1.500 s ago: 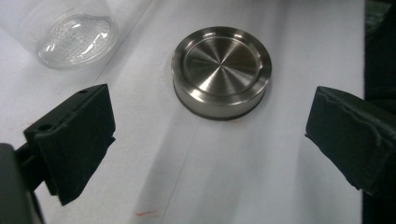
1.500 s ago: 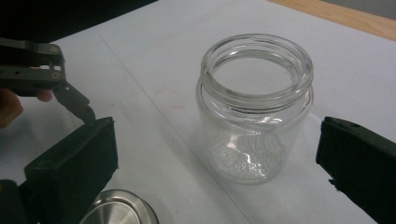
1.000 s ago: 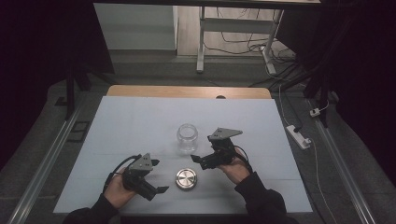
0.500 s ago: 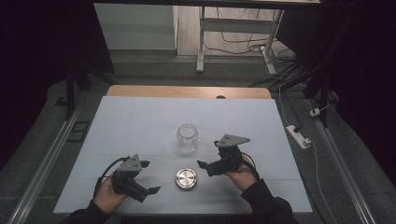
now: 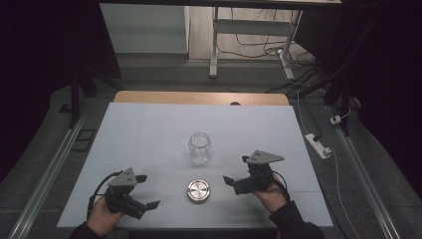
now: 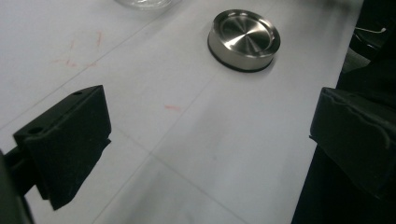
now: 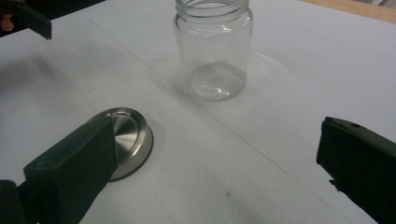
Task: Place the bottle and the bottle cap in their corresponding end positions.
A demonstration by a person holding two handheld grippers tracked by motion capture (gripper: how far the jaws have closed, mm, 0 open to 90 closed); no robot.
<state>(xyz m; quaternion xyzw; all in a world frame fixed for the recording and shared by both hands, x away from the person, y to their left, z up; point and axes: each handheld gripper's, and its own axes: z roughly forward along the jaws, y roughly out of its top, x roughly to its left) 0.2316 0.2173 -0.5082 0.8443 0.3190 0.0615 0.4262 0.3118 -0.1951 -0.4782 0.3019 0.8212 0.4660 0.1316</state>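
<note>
An empty clear glass jar point(image 5: 199, 147) stands upright and uncapped in the middle of the white table point(image 5: 144, 129). Its round metal lid point(image 5: 198, 191) lies flat just in front of it. My left gripper point(image 5: 148, 191) rests open at the near left, jaws pointing right at the lid, a hand's width away. My right gripper point(image 5: 236, 170) is open to the right of the lid, pointing left. In the left gripper view the lid point(image 6: 243, 40) lies ahead of the wide-apart jaws. In the right gripper view the jar point(image 7: 213, 51) stands ahead and the lid point(image 7: 133, 135) is partly behind one jaw.
A wooden strip point(image 5: 199, 97) borders the table's far edge. A white power strip point(image 5: 317, 145) and cables lie on the floor at the right. Metal rails run along both sides of the table, and a white frame's legs point(image 5: 214, 45) stand behind it.
Both grippers have drawn away from the lid: the left one leftward toward the near edge, the right one rightward and nearer. Jar and lid have not moved.
</note>
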